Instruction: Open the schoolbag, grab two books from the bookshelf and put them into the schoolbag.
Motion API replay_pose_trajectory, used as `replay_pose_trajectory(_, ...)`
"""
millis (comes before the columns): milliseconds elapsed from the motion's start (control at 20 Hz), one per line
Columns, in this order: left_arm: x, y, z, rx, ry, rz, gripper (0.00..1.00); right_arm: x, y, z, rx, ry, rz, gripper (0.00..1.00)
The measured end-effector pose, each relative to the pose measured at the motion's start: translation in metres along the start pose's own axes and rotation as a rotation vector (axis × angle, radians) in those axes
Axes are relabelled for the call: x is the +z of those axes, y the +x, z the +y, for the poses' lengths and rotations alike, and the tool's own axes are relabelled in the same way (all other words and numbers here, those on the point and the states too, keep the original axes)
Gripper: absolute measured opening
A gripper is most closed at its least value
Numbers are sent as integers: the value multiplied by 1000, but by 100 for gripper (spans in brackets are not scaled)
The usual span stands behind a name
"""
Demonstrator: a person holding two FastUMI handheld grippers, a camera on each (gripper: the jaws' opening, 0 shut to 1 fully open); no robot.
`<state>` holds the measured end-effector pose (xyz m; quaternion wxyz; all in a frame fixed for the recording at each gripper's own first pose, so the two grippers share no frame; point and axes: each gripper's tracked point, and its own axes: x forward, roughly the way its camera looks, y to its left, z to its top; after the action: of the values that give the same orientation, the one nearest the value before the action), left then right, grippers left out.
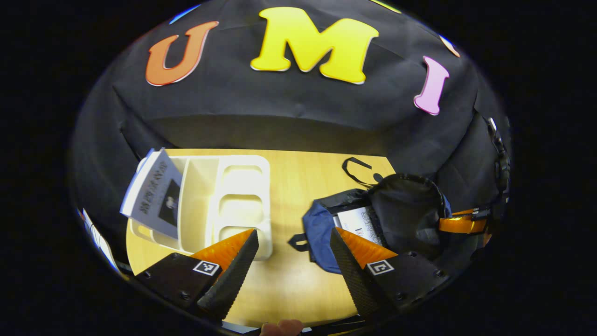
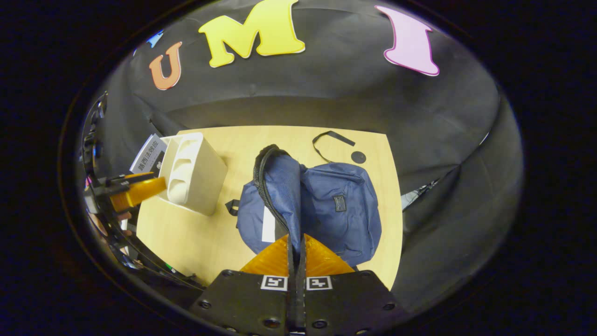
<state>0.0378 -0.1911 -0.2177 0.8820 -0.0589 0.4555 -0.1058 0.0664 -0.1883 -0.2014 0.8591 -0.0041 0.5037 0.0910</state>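
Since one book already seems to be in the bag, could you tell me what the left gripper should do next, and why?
Probably swing the open, empty left gripper toward the grey-covered book leaning in the white plastic bookshelf. The right gripper holds the blue fabric schoolbag open by its flap, with a white book inside.

The blue schoolbag [image 2: 326, 205] lies on the table's right side, its zippered flap lifted, a white-covered book [image 1: 359, 224] inside. On the left, the white bookshelf [image 1: 224, 205] holds one leaning book [image 1: 156, 196].
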Motion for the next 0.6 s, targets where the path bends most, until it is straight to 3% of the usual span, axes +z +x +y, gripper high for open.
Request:
replay_pose_trajectory(250,25,-44,92,105,37,-11,99,-2,-1,7,-12,4,-3,3)
replay_pose_trajectory(600,62,-64,176,159,100,64,98,-3,-1,10,-25,13,-3,3)
